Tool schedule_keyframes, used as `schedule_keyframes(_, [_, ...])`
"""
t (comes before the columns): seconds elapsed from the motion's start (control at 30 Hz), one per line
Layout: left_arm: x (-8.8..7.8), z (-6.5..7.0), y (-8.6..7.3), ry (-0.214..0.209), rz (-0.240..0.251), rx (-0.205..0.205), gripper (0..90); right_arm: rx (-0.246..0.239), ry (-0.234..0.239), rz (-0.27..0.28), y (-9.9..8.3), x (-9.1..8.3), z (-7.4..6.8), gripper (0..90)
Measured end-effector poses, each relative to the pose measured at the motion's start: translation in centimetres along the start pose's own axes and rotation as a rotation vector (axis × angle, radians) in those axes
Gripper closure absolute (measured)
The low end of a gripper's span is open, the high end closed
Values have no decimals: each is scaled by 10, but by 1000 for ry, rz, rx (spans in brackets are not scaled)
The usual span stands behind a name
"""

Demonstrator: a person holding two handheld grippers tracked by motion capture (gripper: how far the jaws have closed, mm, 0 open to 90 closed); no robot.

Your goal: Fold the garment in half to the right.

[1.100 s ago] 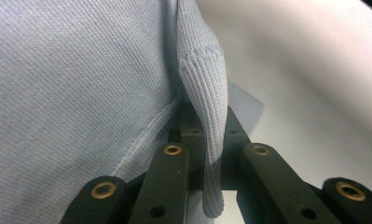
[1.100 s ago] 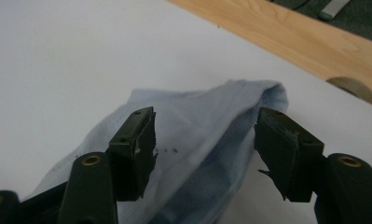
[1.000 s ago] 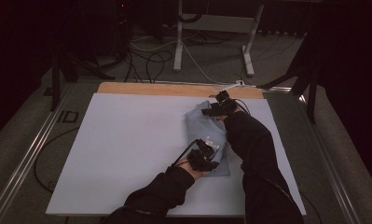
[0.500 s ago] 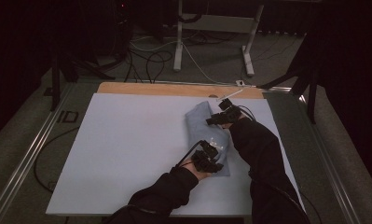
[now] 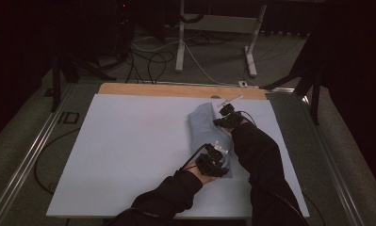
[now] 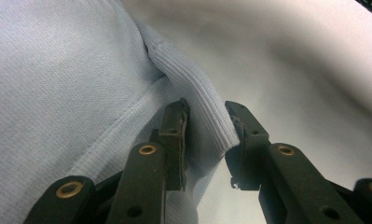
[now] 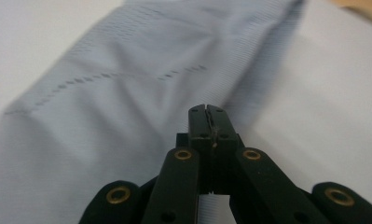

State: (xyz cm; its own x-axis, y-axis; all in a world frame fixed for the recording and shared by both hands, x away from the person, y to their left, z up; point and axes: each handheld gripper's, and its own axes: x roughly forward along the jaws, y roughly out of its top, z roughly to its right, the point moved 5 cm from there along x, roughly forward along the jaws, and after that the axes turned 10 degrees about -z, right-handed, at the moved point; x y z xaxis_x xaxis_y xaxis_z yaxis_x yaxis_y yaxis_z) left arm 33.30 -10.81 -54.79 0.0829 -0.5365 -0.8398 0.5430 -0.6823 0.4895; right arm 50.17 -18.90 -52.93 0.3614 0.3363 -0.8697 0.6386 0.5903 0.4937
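1. Folded pale blue garment [image 5: 205, 128] lengthwise on the right half of the white tabletop [image 5: 129, 150], far end near the wooden strip [image 5: 176, 89], near end toward the person. Probably laid flat and narrow like this for another fold or a smoothing pass.
2. Left hand-held gripper [image 5: 218, 150] at the garment's near end, low over the cloth. Jaws apart, having just been opening, with the ribbed hem [image 6: 197, 100] standing between them in the left gripper view [image 6: 207, 122]. Looks like a let-go after setting that end down: hem loose, not squeezed, though brushing the inner face of one jaw.
3. Right hand-held gripper [image 5: 217, 123] at the far end, on the garment's right edge. Jaws together tip to tip in the right gripper view [image 7: 206, 112], having just been closing. No fold seen between the tips; impossible to tell whether a thin layer is pinched lower down.
4. Likely reason for one end each: control of the whole length, so cloth [image 7: 127, 93] stays straight and unbunched.
5. Judged next need: a check of the right-hand grip before any lift, since a missed edge would leave the far end lying.
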Motion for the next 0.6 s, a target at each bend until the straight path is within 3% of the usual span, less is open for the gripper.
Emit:
schedule_keyframes(0.17, [2, 1, 1, -1, -8, 2, 703, 29, 58, 22, -2, -7, 2, 881])
schedule_keyframes(0.2, [2, 2, 1, -4, -9, 4, 704, 33, 77, 37, -2, -8, 1, 778])
schedule_keyframes(0.27, [4, 3, 2, -1, -10, 7, 703, 40, 100, 48, -3, -10, 0, 736])
schedule_keyframes(0.33, [5, 5, 3, -2, -10, 11, 703, 46, 115, 45, -3, -10, -2, 662])
schedule_keyframes(0.47, [7, 8, 3, -10, -11, 18, 704, 52, 118, 29, -8, -6, -6, 618])
schedule_keyframes(0.6, [8, 9, 3, -14, -14, 18, 704, 72, 136, -23, -15, 4, -5, 570])
